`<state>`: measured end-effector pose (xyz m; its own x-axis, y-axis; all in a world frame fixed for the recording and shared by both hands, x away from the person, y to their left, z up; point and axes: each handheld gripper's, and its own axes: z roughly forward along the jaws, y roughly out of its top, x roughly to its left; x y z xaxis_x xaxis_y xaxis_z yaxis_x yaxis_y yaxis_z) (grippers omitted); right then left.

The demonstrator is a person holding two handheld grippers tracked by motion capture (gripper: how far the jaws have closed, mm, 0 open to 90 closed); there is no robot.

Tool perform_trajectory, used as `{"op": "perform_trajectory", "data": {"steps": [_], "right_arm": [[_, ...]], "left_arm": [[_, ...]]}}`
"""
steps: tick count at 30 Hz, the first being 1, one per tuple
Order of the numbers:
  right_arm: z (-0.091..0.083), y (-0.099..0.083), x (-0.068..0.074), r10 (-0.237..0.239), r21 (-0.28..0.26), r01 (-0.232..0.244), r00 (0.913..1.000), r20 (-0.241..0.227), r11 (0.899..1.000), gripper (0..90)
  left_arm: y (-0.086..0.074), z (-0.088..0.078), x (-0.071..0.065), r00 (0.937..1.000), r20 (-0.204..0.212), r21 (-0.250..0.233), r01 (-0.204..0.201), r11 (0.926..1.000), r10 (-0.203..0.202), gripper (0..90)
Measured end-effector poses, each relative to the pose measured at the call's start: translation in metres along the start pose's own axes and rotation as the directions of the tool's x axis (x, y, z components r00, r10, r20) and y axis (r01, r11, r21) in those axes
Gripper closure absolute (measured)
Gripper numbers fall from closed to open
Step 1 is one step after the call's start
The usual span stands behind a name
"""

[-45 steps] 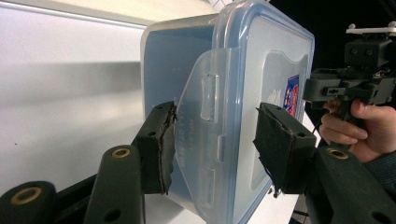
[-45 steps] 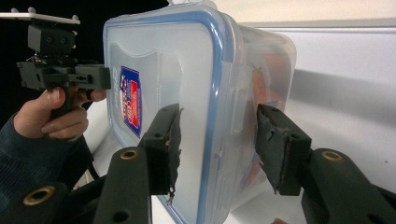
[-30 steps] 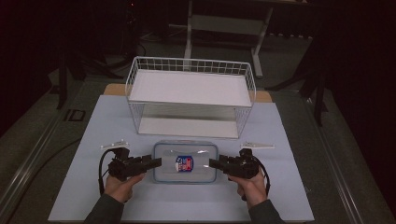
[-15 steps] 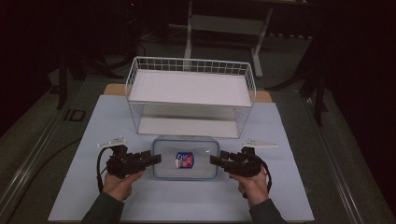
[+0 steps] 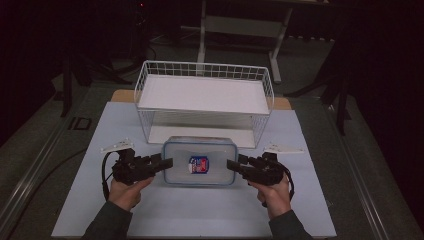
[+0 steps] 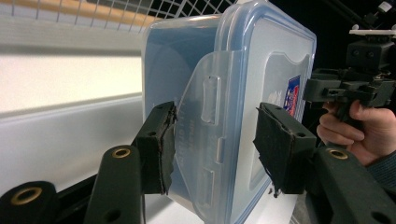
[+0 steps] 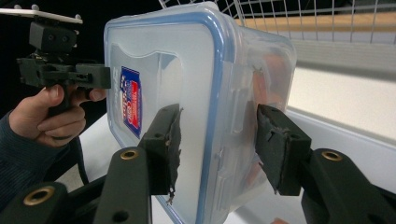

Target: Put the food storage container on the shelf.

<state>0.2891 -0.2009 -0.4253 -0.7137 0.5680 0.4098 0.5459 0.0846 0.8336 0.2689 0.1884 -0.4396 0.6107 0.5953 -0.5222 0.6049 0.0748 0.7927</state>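
On the tabletop (image 5: 75, 150), at about 9 o'clock from the box (image 5: 200, 162), the left gripper (image 5: 165, 163) points in toward 3 o'clock. In the left gripper view its jaws stand narrow, clamped on the box's left end: the left pad presses the side clip (image 6: 205, 130), and the right pad sits against the lid face.

The box is a clear plastic one with a blue-rimmed lid and a small red and blue label (image 5: 198, 164). It sits at the middle of the high view, just in front of the white wire rack (image 5: 205, 75), which stands at 12 o'clock from it. Something orange shows dimly through the wall in the right gripper view.

At 3 o'clock from the box, the right gripper (image 5: 231, 165) points in toward 9 o'clock. Its jaws straddle the right end of the box, one pad on the lid and one on the wall, holding it.
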Motion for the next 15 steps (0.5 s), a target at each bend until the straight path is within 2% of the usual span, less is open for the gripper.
{"op": "perform_trajectory", "data": {"steps": [15], "right_arm": [[-0.008, 0.032, 0.009, -0.061, -0.050, 0.061, 0.9982, 0.004, 0.997, 51.5]], "left_arm": [[0.031, -0.007, -0.012, 0.9985, 0.001, -0.051, -0.054, 0.9972, 0.054, 48.9]]}}
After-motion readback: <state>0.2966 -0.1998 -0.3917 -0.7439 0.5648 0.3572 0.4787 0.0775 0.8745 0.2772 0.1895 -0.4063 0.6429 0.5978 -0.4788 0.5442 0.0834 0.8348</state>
